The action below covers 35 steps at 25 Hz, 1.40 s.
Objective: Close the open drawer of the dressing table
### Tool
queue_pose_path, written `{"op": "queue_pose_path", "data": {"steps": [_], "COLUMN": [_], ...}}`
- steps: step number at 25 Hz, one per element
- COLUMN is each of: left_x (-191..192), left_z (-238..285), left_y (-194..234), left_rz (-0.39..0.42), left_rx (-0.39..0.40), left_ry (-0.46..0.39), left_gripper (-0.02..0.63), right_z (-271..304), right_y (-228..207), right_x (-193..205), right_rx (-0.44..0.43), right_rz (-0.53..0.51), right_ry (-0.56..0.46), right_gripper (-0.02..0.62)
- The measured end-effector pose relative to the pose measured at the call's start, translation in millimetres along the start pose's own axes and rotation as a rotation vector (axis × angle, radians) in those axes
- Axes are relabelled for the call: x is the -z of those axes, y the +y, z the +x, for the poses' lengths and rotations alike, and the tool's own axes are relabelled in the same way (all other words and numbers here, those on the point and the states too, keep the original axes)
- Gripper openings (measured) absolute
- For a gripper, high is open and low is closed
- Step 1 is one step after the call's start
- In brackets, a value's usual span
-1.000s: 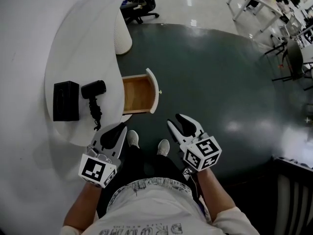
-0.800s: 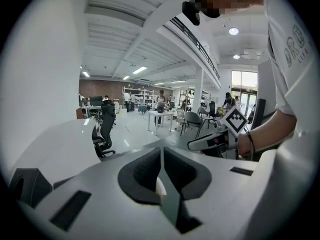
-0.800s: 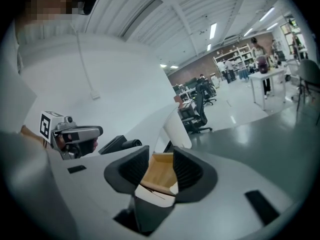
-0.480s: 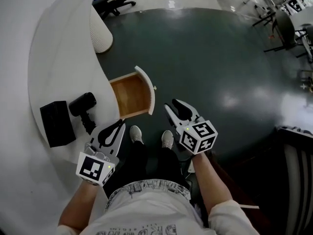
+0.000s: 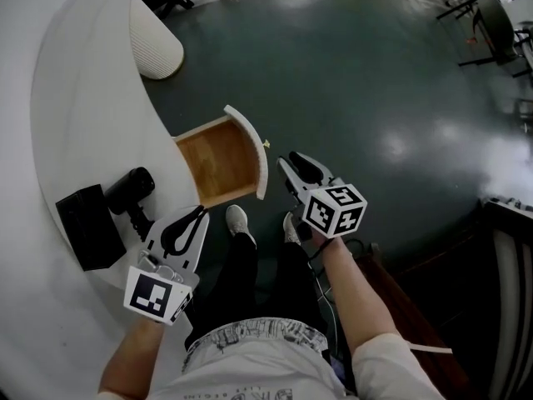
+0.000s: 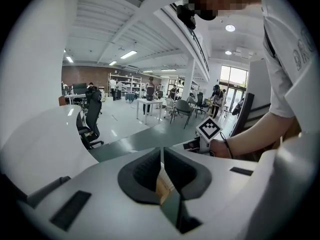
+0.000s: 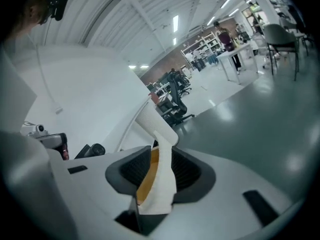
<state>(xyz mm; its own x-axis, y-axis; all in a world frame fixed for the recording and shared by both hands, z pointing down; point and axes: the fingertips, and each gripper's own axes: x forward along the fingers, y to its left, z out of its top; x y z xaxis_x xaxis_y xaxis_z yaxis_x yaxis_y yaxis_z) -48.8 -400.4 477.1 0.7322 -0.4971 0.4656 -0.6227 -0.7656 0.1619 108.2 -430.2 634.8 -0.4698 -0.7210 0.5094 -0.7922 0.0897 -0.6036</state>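
Dressing-table drawer (image 5: 212, 163), open, wooden inside, jutting from curved edge of tabletop (image 5: 83, 98), right tongs (image 5: 286, 158) spread, just narrowing, empty, beside its white front, left tongs (image 5: 202, 212) pressed together, near hair dryer (image 5: 132, 187).

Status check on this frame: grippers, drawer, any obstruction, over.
Left gripper jaws shut, empty. Right gripper jaws apart, just been closing, nothing between them, aimed at drawer front. Drawer open, empty. No obstruction seen.

Open floor (image 5: 375, 98) lies beyond the drawer front (image 5: 252, 148) (hair dryer (image 5: 129, 188) and black box (image 5: 83, 226) crowd the tabletop (image 5: 83, 123)).
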Motion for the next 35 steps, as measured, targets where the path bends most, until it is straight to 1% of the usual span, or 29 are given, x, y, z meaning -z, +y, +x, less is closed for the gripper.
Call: {"op": "queue_pose_path", "data": {"steps": [4,12,17,20,27,31,34,35], "left_x": [9,24,34,37,44,47,47,48], "left_z": [5,9,6,6,4,3,3,3], "left_y": [6,16,24,27,31,32,31,31], "left_rz": [-0.007,-0.031,-0.046,-0.052,-0.064,-0.074,-0.076,-0.077], "left_rx": [-0.006,-0.021,-0.033,-0.037,-0.039,-0.039,-0.032,-0.032], "left_ry": [0.026,0.050,0.065,0.068,0.084,0.087,0.086,0.087], "left_gripper": [0.038,0.037,0.037,0.037,0.038,0.038,0.037,0.037], "right_z": [26,72,91,102,113,118,122,123], "right_y": [-26,-60,-78,-89,-91,-92,-89,-87], "right_x": [7,36,49,63,65,71,73,71], "right_rx": [0.012,-0.014,-0.037,-0.054,-0.131,-0.151,-0.194,-0.210], "right_rz": [0.092,0.192,0.329,0.405,0.507,0.578,0.604,0.606], "right_ry": [-0.017,-0.001,-0.033,-0.025,-0.058,-0.039,-0.031,-0.038], "right_gripper": [0.135,0.130,0.130,0.132,0.138,0.141,0.139,0.128]}}
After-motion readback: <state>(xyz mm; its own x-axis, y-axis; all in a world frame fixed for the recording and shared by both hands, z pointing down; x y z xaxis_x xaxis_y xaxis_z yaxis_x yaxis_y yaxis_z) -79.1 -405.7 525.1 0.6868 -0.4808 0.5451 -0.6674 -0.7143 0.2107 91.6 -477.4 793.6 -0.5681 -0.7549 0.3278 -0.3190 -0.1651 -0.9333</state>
